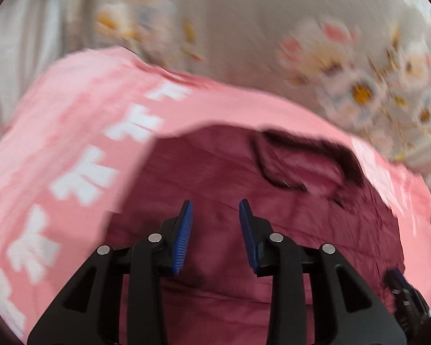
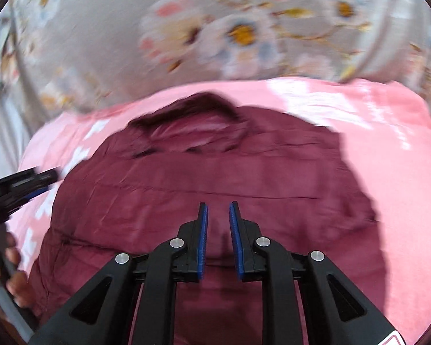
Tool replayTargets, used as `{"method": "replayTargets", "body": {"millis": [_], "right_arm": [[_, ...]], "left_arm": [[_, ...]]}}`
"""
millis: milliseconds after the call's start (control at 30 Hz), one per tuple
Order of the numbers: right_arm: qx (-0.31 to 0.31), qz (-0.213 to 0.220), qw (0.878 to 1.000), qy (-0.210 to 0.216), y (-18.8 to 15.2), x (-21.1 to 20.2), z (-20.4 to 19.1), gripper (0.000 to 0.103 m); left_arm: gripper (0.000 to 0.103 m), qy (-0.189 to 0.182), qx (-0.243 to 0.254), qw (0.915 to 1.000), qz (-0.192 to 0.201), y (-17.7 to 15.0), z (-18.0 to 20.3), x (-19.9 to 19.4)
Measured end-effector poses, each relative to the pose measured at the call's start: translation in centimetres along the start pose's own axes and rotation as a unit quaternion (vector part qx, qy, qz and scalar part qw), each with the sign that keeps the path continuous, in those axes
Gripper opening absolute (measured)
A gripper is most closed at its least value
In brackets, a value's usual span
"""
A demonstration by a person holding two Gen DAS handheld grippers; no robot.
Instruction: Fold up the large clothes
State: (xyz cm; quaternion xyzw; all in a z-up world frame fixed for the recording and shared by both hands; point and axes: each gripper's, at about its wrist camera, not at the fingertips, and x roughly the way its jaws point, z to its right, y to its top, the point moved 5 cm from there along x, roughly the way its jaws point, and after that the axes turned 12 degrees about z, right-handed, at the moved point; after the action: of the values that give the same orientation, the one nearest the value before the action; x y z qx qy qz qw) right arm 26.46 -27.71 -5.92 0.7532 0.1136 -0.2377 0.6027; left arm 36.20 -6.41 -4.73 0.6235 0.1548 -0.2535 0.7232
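Note:
A dark maroon garment [image 1: 230, 187] lies spread on a pink towel with white marks [image 1: 57, 143]; its collar [image 1: 301, 155] points away from me. My left gripper [image 1: 215, 205] hovers over the garment, open and empty. In the right wrist view the same garment [image 2: 215, 178] fills the middle, collar [image 2: 192, 118] at the far end. My right gripper [image 2: 217, 205] hovers over the garment, jaws a narrow gap apart, nothing between them. The left gripper [image 2: 28, 181] shows at the left edge there, and the right gripper [image 1: 408, 296] at the lower right of the left view.
The pink towel [image 2: 388, 143] lies on a floral bedsheet [image 2: 230, 28] that covers the far area in both views [image 1: 344, 72]. A hand [image 2: 11, 264] holds the left gripper's handle at the left edge. Both views are motion-blurred.

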Motion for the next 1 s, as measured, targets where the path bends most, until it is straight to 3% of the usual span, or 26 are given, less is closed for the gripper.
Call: {"method": "replayTargets", "body": {"millis": [133, 400, 1000], "right_arm": [[-0.033, -0.040, 0.999, 0.003, -1.8, 2.9, -2.2, 0.017], [-0.038, -0.058, 0.998, -0.008, -4.6, 3.8, -2.1, 0.016], [-0.064, -0.056, 0.996, -0.027, -4.8, 4.2, -2.4, 0.016]], "left_arm": [[0.032, 0.001, 0.011, 0.9985, -0.054, -3.6, 1.7, 3.3], [0.032, 0.006, 0.022, 0.9990, -0.037, -6.3, 1.3, 4.5], [0.032, 0.012, 0.029, 0.9991, -0.030, -6.4, 1.2, 4.4]]}}
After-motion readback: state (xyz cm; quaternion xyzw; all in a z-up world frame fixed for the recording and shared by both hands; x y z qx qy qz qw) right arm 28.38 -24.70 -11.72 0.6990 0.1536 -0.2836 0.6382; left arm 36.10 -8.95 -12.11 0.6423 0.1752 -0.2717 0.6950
